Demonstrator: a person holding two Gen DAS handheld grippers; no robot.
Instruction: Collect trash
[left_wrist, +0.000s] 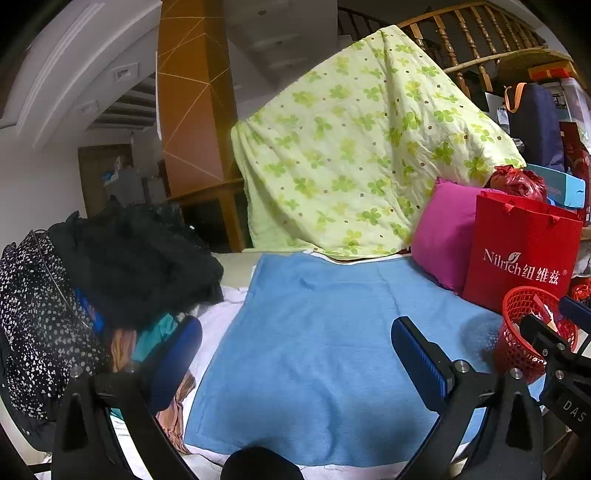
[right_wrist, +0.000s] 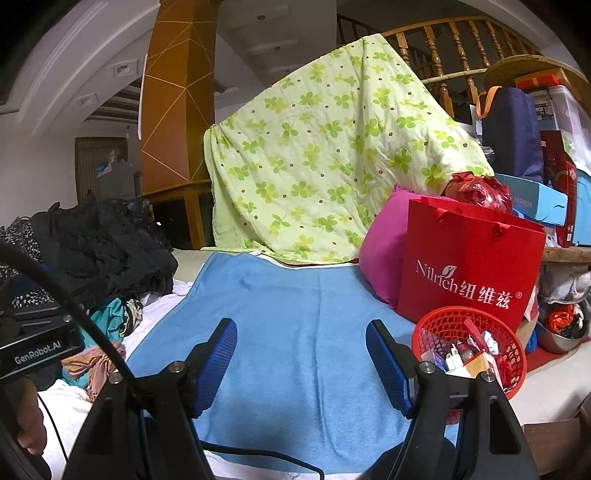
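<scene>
A red mesh basket (right_wrist: 436, 325) sits at the right edge of a blue towel (right_wrist: 295, 332) and holds several pieces of paper and packaging trash (right_wrist: 469, 354). It also shows in the left wrist view (left_wrist: 517, 306), partly hidden by the other gripper's body. My left gripper (left_wrist: 295, 354) is open and empty above the towel. My right gripper (right_wrist: 301, 354) is open and empty above the towel, just left of the basket. No loose trash shows on the towel.
A red Nilrich paper bag (right_wrist: 469, 258) and a pink pillow (right_wrist: 384, 251) stand behind the basket. A green clover quilt (right_wrist: 325, 155) hangs over a railing at the back. Dark clothes (right_wrist: 110, 251) are piled on the left. Boxes and bags (right_wrist: 535, 155) are stacked at the right.
</scene>
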